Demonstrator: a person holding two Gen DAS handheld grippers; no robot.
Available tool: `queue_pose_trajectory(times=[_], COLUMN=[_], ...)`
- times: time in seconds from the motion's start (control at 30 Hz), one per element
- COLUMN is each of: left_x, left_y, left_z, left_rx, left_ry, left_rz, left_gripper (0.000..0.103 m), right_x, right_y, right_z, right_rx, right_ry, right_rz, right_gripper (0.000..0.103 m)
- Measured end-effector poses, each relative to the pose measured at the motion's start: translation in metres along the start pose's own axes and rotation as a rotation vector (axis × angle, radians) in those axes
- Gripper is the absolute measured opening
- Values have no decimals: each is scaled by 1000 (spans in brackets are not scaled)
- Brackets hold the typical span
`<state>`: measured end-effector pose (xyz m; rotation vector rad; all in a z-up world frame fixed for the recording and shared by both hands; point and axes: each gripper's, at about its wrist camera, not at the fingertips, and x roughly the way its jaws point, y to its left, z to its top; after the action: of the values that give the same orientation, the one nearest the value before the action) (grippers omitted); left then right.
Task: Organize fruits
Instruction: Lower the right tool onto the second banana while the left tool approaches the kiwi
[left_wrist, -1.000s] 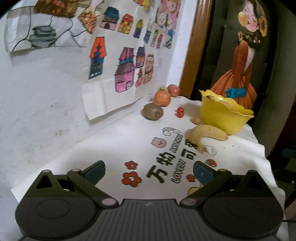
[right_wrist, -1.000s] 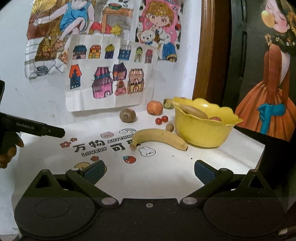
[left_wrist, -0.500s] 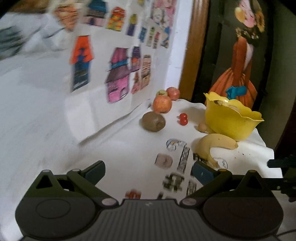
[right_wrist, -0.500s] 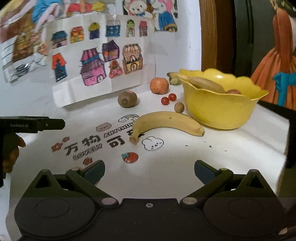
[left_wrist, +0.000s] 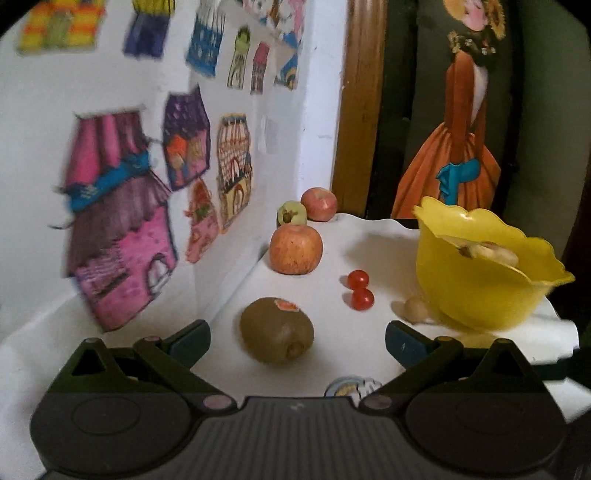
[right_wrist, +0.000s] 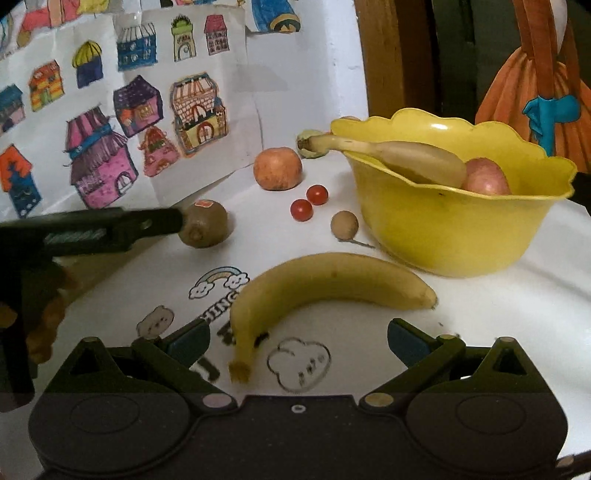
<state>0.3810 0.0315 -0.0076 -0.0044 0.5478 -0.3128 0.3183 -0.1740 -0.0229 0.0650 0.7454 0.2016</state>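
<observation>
left tool (left_wrist: 297, 338): spread wide, kiwi (left_wrist: 276, 329) sitting right between its tips
right tool (right_wrist: 298, 338): spread too, banana (right_wrist: 325, 284) stem end nearest, lying crosswise
bowl (right_wrist: 443, 229): off right, past both

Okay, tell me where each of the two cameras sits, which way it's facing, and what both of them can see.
Left wrist view: sits on the left gripper, low over the white cloth, facing the brown kiwi between its open fingers; only the gripper shows.
Right wrist view: sits on the right gripper, facing the loose yellow banana on the table; its own open fingers show, plus the left gripper and a hand at left.
Shared: kiwi, scalloped yellow plastic bowl, two red cherry tomatoes.
</observation>
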Motion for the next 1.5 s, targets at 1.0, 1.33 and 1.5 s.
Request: queue_pose_trajectory(times=[1.0, 1.33, 1.5], left_x=[55, 65, 64], left_y=[10, 18, 19], left_z=[-2, -5, -6], left_rx=[-18, -100, -107], left_ry=[11, 91, 79], left_rz=[28, 11, 11], left_gripper=[62, 64, 62], right_x=[38, 31, 28], right_y=[29, 27, 27], right_z=[6, 1, 0], right_rx=[-134, -121, -129], right_ry=[23, 29, 32], right_rz=[-66, -38, -32], right_gripper=[58, 47, 44])
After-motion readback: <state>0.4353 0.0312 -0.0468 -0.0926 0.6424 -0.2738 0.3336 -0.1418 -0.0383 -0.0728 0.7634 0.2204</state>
